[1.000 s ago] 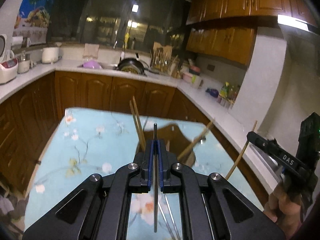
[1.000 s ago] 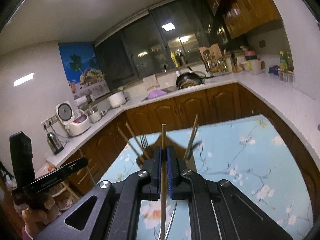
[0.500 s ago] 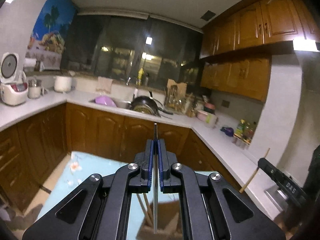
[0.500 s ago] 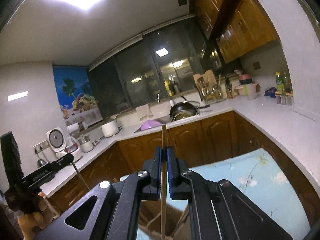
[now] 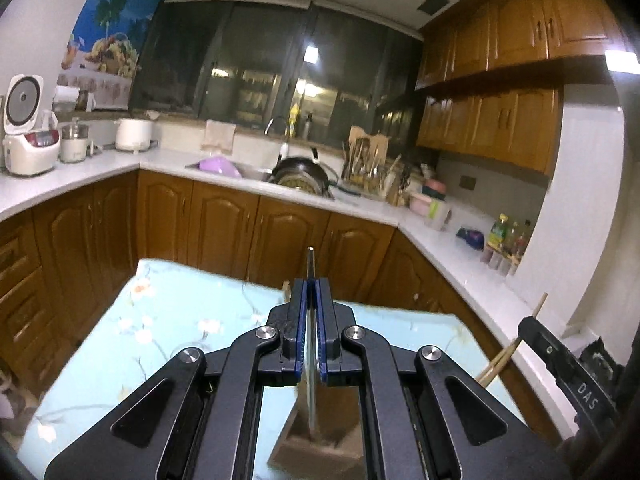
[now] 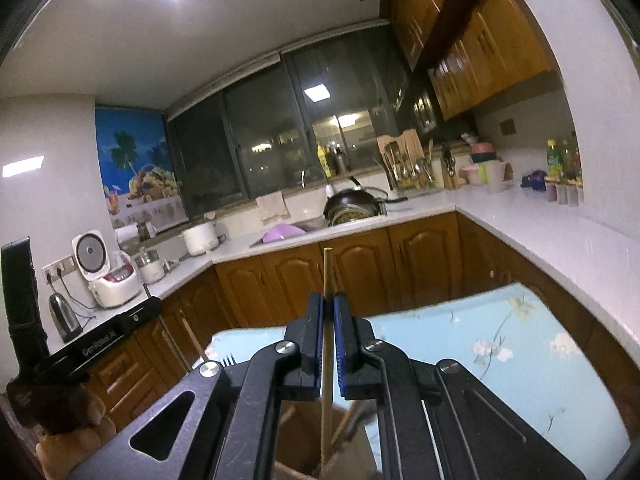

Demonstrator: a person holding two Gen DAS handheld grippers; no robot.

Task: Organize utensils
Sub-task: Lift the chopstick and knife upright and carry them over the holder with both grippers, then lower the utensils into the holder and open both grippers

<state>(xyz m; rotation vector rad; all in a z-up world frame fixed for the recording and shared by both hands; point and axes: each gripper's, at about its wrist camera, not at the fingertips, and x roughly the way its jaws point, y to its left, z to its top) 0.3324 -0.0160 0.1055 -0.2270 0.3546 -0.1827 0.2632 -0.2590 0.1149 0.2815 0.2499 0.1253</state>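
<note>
My left gripper [image 5: 311, 292] is shut on a thin metal utensil handle [image 5: 311, 320] that stands upright, its lower end reaching down into a brown holder box [image 5: 316, 448] on the floral table. My right gripper [image 6: 328, 308] is shut on a wooden chopstick [image 6: 327, 344], upright, its lower end inside the same brown box [image 6: 304, 440], where more chopsticks lean. A fork's tines [image 6: 228, 359] show left of the box. The right gripper also shows in the left wrist view [image 5: 560, 364], and the left gripper shows in the right wrist view [image 6: 80, 348].
The light-blue floral table [image 5: 168, 320] sits between wooden cabinets [image 5: 224, 232]. A white counter [image 5: 460, 256] runs around it with a sink, pan [image 5: 300, 172], utensil rack [image 6: 404, 164], rice cooker [image 5: 28, 136], kettle [image 6: 64, 316] and bottles.
Both grippers tilted up to face the kitchen, then dipped slightly so the table and box rim show again. Both utensils stay gripped over the box.
</note>
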